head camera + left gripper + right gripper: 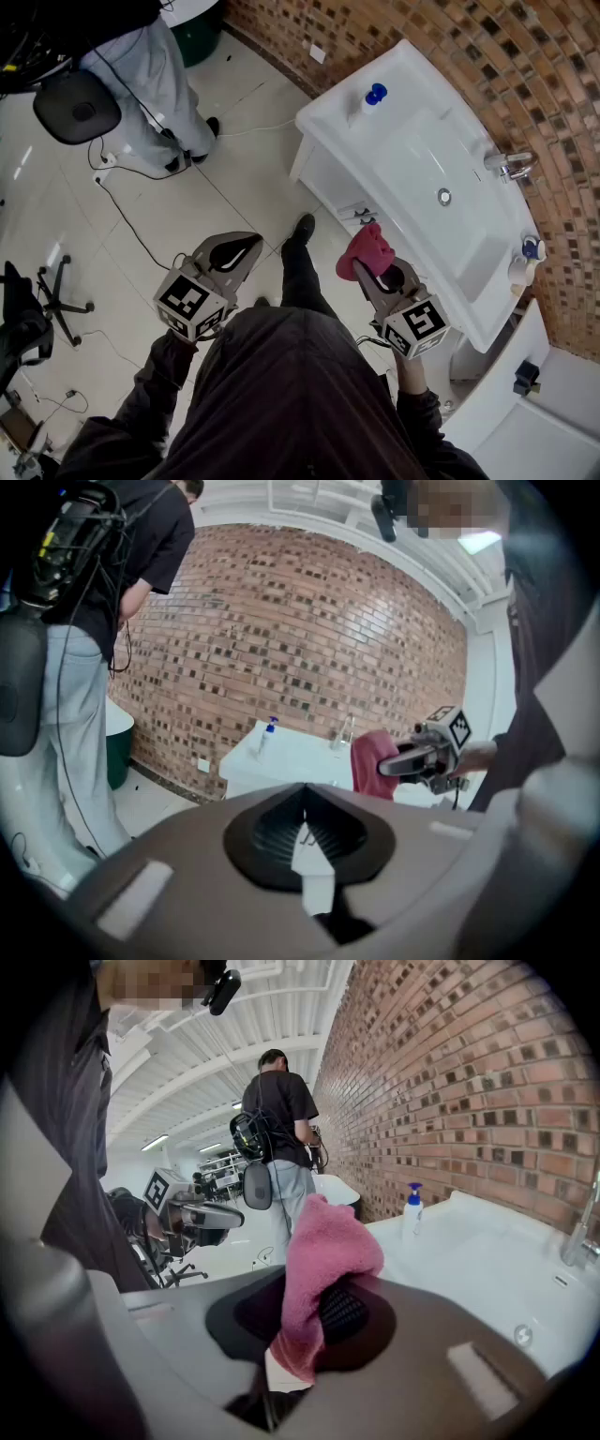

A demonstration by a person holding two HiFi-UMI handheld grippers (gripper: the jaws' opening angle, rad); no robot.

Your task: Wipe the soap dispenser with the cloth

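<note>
The soap dispenser (372, 97), white with a blue pump, stands on the far left corner of the white sink (328, 122); it also shows in the left gripper view (268, 731) and the right gripper view (412, 1208). My right gripper (373, 270) is shut on a pink cloth (367, 249), which bunches up out of the jaws (323, 1260), short of the sink's front edge. My left gripper (246, 251) hangs over the floor to the left, shut and empty (305, 832). Both are well away from the dispenser.
A faucet (507, 165) rises at the sink's back by the brick wall (525, 84). A second small bottle (531, 249) sits at the sink's right end. A person (155, 84) stands on the tiled floor at the left, with cables and an office chair (28, 300) nearby.
</note>
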